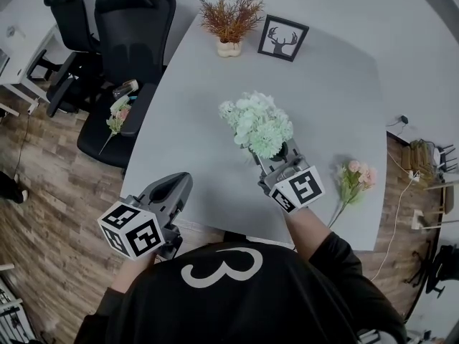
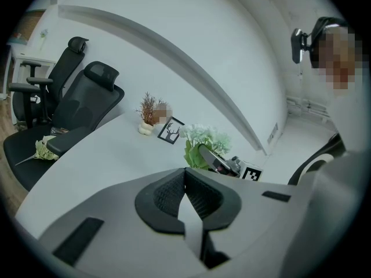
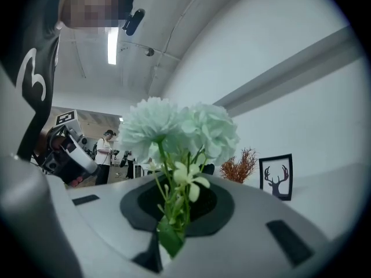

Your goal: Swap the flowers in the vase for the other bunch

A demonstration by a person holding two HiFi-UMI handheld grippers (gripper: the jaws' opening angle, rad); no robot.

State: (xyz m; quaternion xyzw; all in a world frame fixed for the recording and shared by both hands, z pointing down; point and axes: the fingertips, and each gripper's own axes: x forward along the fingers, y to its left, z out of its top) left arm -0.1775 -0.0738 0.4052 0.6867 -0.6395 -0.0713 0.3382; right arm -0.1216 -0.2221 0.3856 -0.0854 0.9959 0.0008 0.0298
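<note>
- The right hand-held gripper (image 1: 275,158) is pinching the stems of the mint-green bunch (image 1: 257,124), its blooms sticking out just beyond the jaws, above the counter (image 1: 193,106).
- The pink bunch (image 1: 355,179) is lying on the counter near that gripper's right side.
- The left hand-held gripper (image 1: 181,181) is hovering at the counter's near edge, jaws pressed together on nothing.

The place looked like an office, perhaps a meeting room. A broad grey table (image 1: 215,135) stood on a wood-plank floor (image 1: 50,192). Two black swivel chairs (image 1: 133,27) with headrests and armrests were drawn up at its far left corner, and a white desk (image 1: 18,63) stood beyond them. At the table's far edge sat a framed deer print (image 1: 282,38) and a dried plant (image 1: 230,20) in a pot. Cables (image 1: 393,228) trailed over the floor on the right. A strip light (image 3: 112,45) hung from a pale ceiling, and people (image 3: 105,152) stood in an open room behind.
</note>
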